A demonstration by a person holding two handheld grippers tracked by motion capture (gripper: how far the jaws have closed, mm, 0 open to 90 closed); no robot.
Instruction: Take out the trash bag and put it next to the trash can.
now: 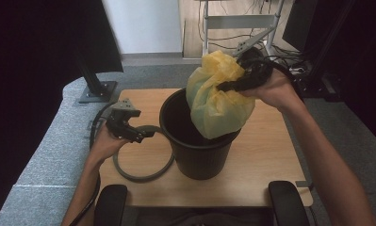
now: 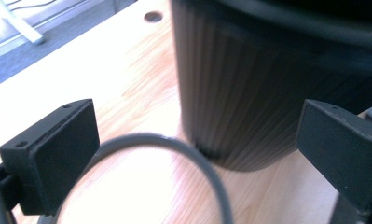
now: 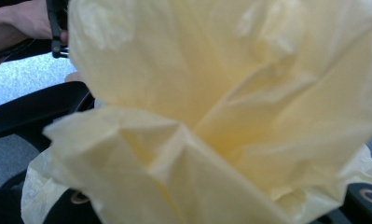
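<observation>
R gripper (image 1: 223, 86) is clamped on the bunched upper part of a crumpled yellow plastic bag (image 1: 216, 101), holding it above the mouth of a black ribbed plastic bin (image 1: 197, 146), w/ the bag's bottom dipping just inside the rim. L gripper (image 1: 145, 134) sits low at the bin's left, jaws wide apart w/ nothing between the pads, over a grey ring-shaped hoop (image 1: 143, 175) lying flat on the light wooden surface (image 1: 265, 155) & touching the bin's base.

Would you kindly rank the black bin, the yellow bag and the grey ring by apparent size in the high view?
1. Black bin, largest.
2. Yellow bag, held higher and nearer the camera, so it may look bigger than it is.
3. Grey ring, wide but thin, partly hidden behind the bin.
</observation>
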